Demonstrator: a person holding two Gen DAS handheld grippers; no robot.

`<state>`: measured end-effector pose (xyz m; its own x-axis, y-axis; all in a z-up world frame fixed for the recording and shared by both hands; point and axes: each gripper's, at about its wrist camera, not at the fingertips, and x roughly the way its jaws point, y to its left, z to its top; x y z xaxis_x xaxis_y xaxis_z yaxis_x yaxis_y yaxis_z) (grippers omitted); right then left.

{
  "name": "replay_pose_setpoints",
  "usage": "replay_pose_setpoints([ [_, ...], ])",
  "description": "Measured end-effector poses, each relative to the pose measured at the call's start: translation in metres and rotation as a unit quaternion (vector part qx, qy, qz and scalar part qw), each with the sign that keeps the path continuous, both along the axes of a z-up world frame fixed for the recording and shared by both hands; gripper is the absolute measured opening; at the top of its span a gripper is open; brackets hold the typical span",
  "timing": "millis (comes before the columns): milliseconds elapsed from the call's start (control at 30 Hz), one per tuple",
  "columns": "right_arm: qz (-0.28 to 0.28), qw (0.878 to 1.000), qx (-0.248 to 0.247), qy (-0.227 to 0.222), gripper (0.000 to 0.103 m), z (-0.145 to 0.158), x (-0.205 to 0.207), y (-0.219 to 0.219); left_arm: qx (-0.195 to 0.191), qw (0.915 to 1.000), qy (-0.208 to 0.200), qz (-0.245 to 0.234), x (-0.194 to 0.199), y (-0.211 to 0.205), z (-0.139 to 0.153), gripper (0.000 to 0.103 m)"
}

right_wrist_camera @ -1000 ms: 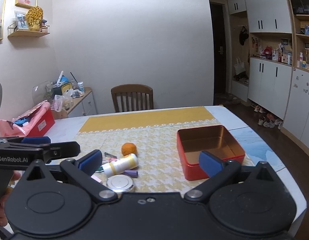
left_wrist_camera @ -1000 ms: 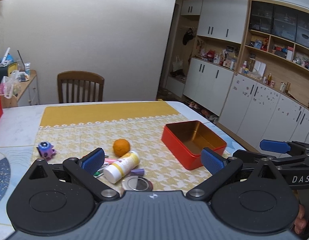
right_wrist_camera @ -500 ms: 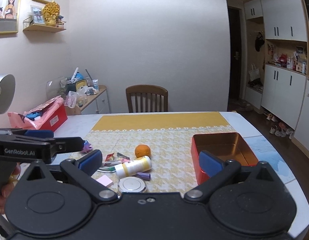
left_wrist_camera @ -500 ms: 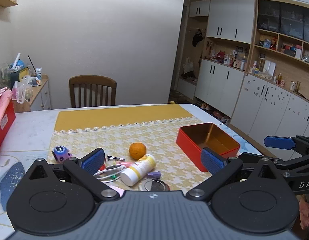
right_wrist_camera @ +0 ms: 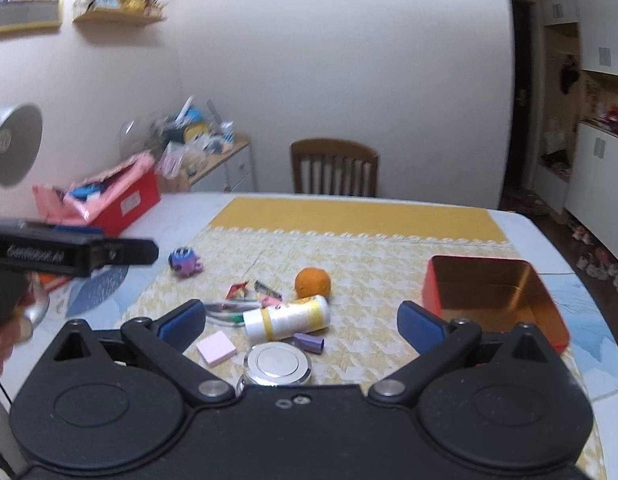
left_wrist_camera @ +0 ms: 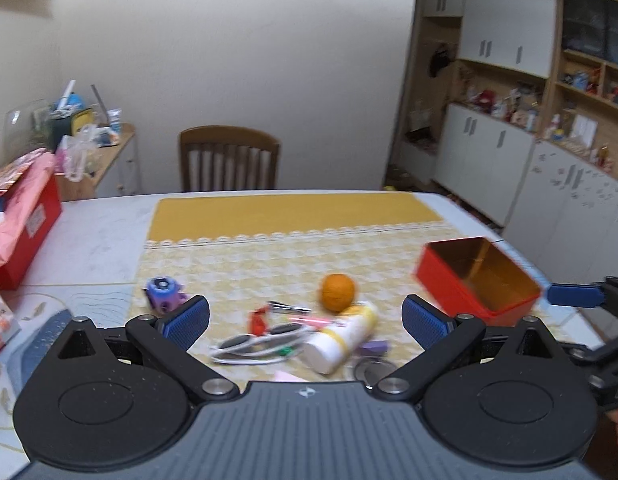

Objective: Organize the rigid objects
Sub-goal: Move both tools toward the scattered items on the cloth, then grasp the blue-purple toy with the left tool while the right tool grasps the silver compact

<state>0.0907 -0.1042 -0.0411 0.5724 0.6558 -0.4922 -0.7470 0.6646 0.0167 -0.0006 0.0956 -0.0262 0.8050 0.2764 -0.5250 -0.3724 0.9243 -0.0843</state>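
Note:
A pile of small items lies on the yellow patterned cloth: an orange (right_wrist_camera: pixel 313 282), a white and yellow bottle (right_wrist_camera: pixel 285 317) on its side, white glasses (left_wrist_camera: pixel 265 342), a round silver tin (right_wrist_camera: pixel 277 365), a pink pad (right_wrist_camera: pixel 216 347), a purple cap (right_wrist_camera: pixel 309 342) and a purple toy (right_wrist_camera: pixel 185 262). An open red tin box (right_wrist_camera: pixel 494 298) stands empty to the right. My left gripper (left_wrist_camera: pixel 305 320) is open and empty above the near edge, in front of the pile. My right gripper (right_wrist_camera: pixel 301 320) is open and empty, also short of the pile.
A red box with pink wrapping (right_wrist_camera: pixel 109 200) sits at the table's far left. A wooden chair (right_wrist_camera: pixel 335 166) stands behind the table. White cabinets (left_wrist_camera: pixel 509 152) line the right wall. The table's right edge (right_wrist_camera: pixel 569 256) lies just past the red tin.
Both views have swung left and tilted down a little, so the pile sits more centred between the fingers. Both grippers stay open and empty.

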Motion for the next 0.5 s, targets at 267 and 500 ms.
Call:
replay_pose_setpoints([
  [267, 0.063, 0.996, -0.052, 0.038, 0.1, -0.031, 0.032, 0.022, 0.028, 0.9976, 0.036, 0.053, 0.031, 0.043, -0.028, 0.103],
  [500, 0.104, 0.987, -0.093, 0.078, 0.095, -0.064, 0.06, 0.046, 0.016, 0.9922, 0.063, 0.107, 0.055, 0.088, -0.057, 0.103],
])
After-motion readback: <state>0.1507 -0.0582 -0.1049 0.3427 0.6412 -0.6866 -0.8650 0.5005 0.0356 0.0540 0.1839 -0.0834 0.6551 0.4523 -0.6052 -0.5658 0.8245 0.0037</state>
